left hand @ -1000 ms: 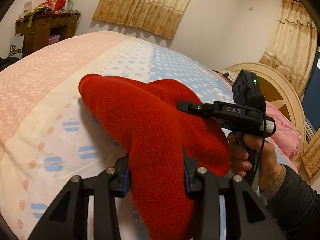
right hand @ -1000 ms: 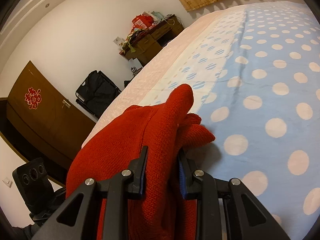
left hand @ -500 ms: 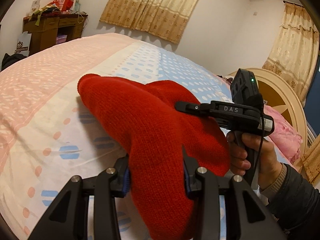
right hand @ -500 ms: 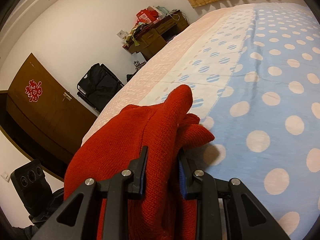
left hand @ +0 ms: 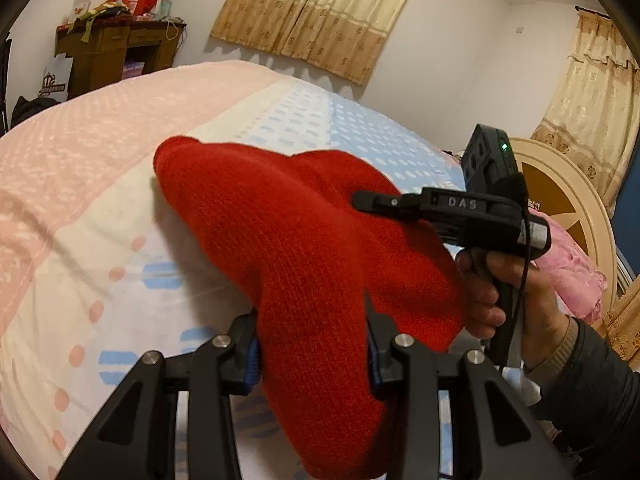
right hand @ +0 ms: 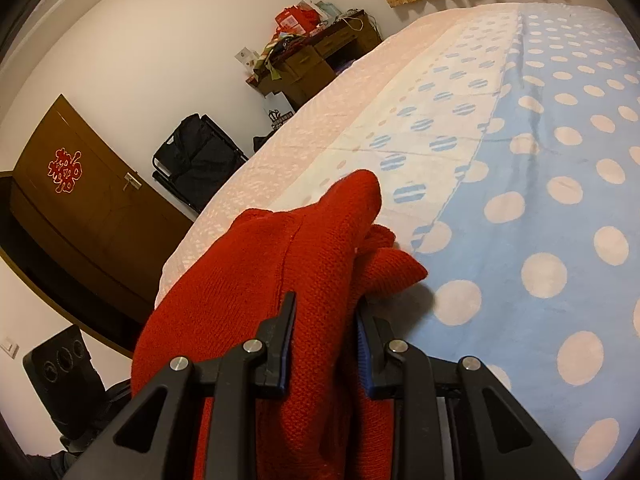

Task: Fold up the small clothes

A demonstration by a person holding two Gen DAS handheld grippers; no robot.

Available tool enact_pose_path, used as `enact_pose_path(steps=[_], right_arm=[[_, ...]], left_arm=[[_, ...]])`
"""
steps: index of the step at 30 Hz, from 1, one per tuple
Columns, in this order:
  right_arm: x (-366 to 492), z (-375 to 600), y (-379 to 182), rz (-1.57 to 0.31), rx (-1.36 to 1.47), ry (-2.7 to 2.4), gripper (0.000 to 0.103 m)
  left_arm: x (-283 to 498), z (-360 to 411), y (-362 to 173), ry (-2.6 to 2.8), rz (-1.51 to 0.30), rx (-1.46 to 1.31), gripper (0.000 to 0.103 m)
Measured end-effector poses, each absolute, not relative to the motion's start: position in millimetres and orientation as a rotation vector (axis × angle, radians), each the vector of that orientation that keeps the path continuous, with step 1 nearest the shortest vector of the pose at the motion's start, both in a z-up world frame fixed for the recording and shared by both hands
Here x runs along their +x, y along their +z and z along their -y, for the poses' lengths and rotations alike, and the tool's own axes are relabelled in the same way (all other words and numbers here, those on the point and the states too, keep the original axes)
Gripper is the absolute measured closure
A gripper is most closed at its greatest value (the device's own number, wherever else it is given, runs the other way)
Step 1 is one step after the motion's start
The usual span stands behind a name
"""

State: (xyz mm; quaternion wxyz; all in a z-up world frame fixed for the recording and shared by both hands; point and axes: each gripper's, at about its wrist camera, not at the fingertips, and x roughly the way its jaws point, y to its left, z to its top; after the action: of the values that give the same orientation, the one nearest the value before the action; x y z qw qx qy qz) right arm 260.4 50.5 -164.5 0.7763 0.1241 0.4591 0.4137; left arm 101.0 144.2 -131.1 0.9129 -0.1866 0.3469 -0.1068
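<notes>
The soft, light red knitted garment, likely to sag, is clamped by left gripper and right gripper, best held at its edges.

A home bedroom is shown: a bed covered in pink, white and blue dotted bedding, a curved headboard, beige curtains, a cluttered wooden desk and a brown door.

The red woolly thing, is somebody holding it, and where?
Yes. Both tools pinch the red knitted garment: the left tool and the right tool each clamp a bunched fold. Which edge of it cannot be told.
</notes>
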Motion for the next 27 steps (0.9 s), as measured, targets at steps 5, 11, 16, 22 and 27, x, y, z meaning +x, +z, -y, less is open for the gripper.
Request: enact_pose_path(steps=[5,11,16,22,27], right_arm=[[259,-55,-168,-1.004,0.260,0.896,0.076],[256,-57,-173,-1.015,0.245,0.879,0.076],[251,-59,-175,-1.008,0.211,0.863,0.076],[248,-66,-177,-0.993,0.120,0.824,0.074],[254,-61,-186,-1.004,0.141,0.800,0.062]], left_arm=[[95,-150,-139,-0.220,-0.732,-0.388,0.062],[90,-150,-146,-0.218,-0.747,-0.396,0.062],[90,-149,-151,-0.217,-0.749,-0.396,0.062],[93,-152,-155,-0.216,-0.751,-0.403,0.060],[96,-156,-162,-0.206,-0.770,-0.431,0.040]])
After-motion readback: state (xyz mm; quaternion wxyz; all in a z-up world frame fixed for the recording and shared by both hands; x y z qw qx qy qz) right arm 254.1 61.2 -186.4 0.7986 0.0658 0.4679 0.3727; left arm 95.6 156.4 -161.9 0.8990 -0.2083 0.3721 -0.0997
